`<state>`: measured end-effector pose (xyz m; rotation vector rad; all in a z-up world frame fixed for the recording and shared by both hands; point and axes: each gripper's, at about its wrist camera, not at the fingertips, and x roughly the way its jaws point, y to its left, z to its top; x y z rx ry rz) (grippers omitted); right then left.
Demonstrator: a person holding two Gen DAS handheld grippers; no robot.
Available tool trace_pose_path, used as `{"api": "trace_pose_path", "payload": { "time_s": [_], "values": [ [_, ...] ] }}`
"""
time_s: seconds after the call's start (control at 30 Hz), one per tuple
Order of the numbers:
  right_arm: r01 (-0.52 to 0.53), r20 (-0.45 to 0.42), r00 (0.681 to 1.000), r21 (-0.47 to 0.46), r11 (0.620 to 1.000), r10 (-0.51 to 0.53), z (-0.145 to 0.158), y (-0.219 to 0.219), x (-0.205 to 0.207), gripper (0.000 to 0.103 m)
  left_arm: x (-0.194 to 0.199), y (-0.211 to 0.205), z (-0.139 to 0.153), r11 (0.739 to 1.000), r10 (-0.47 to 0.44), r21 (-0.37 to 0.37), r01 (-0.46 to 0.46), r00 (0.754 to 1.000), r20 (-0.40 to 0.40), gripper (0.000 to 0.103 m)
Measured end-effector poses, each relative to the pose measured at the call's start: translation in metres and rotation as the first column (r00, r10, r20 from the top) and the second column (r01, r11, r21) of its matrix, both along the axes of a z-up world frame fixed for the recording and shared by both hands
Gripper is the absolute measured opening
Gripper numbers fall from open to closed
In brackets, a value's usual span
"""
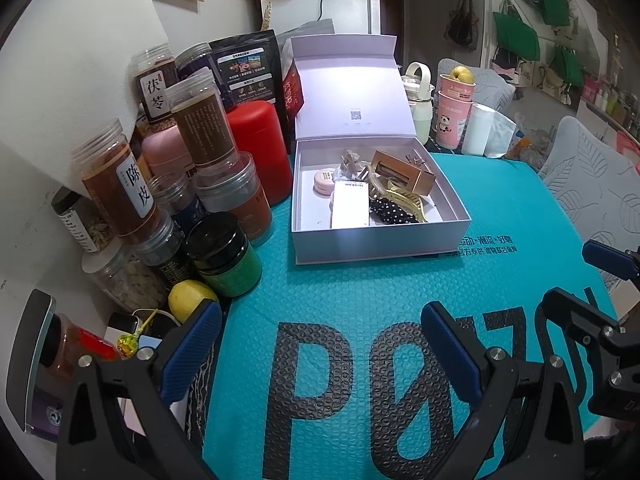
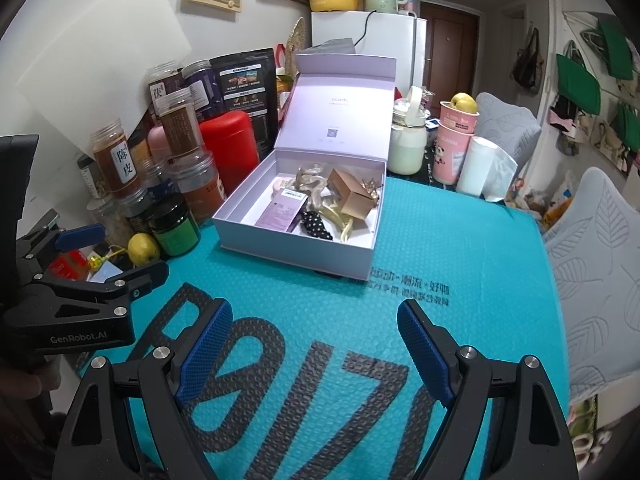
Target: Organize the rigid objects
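Both grippers hung above the near part of a teal bubble-wrap mat (image 1: pixel 360 288) printed with large black letters. The left gripper (image 1: pixel 320 344) stood with its blue pads wide apart and nothing between them; the right gripper (image 2: pixel 316 344) was likewise spread wide and empty. In the right wrist view the left tool showed at the left edge, well apart from the right one. On the far part of the mat sat a white gift box (image 1: pixel 376 240), its hinged lid (image 1: pixel 348 88) propped upright at the far side. Inside it lay the small items, crowded together: a gold carton (image 1: pixel 404 172) tilted toward the right, a white flat packet (image 1: pixel 350 208) near the front wall, a pink round tin (image 1: pixel 324 182) at the left, a yellow hair claw (image 1: pixel 408 200), and a black polka-dot scrunchie (image 1: pixel 392 212) touching the claw. Left of the box, against the wall, stood a cluster of jars, among them a red canister (image 1: pixel 260 148) just beside the box and a green-labelled dark jar (image 1: pixel 224 256) nearer. A lemon (image 1: pixel 188 300) lay near that jar. Far right of the box stood stacked pink cups (image 1: pixel 454 112) with a yellow fruit on top.
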<state>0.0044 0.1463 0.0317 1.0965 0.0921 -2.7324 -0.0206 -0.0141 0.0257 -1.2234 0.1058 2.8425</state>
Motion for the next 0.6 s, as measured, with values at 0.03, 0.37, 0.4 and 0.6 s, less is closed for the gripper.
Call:
{"api": "trace_pose_path", "payload": {
  "time_s": [0.03, 0.37, 0.4, 0.6],
  "values": [
    [0.001, 0.001, 1.000, -0.001, 1.000, -0.001, 0.000, 0.000, 0.000, 0.086, 0.000, 0.000, 0.000, 1.000, -0.001, 0.000, 0.001, 1.000, 0.001, 0.102],
    [0.012, 0.007, 1.000, -0.008, 1.000, -0.012, -0.003, 0.004, 0.002, 0.086, -0.001, 0.004, -0.002, 1.000, -0.005, 0.001, 0.005, 1.000, 0.004, 0.102],
    [0.013, 0.009, 1.000, -0.010, 1.000, -0.012, -0.003, 0.004, 0.001, 0.086, -0.001, 0.004, -0.002, 1.000, -0.003, -0.002, 0.003, 1.000, 0.004, 0.102],
    [0.032, 0.027, 0.999, -0.030, 0.999, -0.031, -0.006, 0.012, 0.001, 0.086, -0.003, 0.007, -0.006, 1.000, -0.004, -0.009, 0.004, 1.000, 0.014, 0.102]
  ]
}}
